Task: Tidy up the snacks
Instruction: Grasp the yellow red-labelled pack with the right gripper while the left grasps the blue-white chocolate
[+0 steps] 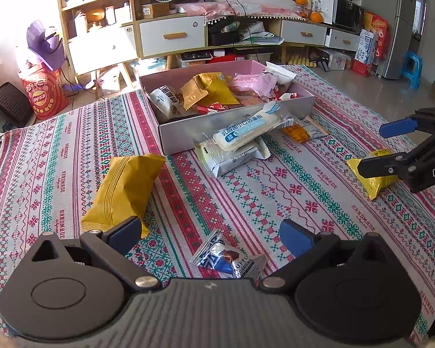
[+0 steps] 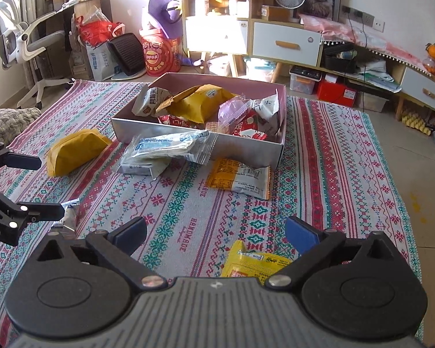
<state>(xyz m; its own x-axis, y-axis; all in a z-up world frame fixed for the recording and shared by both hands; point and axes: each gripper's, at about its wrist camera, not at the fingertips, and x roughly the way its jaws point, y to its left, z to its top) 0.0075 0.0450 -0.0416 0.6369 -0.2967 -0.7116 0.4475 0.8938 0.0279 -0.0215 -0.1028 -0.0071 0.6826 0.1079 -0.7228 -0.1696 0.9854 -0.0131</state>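
Blue choc packet [image 1: 227, 258] between L claw [image 1: 211, 233] tips, apart; R claw [image 2: 217, 233] angled down, apart over yellow packet [image 2: 255, 264].

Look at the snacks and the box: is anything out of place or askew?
Yes. Several packets lie loose on the cloth outside the box: a yellow bag, a blue chocolate packet, an orange packet, and a small yellow packet. A long white packet leans askew against the box's front wall, on top of another packet.

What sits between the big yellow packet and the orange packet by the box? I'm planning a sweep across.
Two stacked white bread packets lie between the big yellow packet and the orange packet, seen in the right wrist view.
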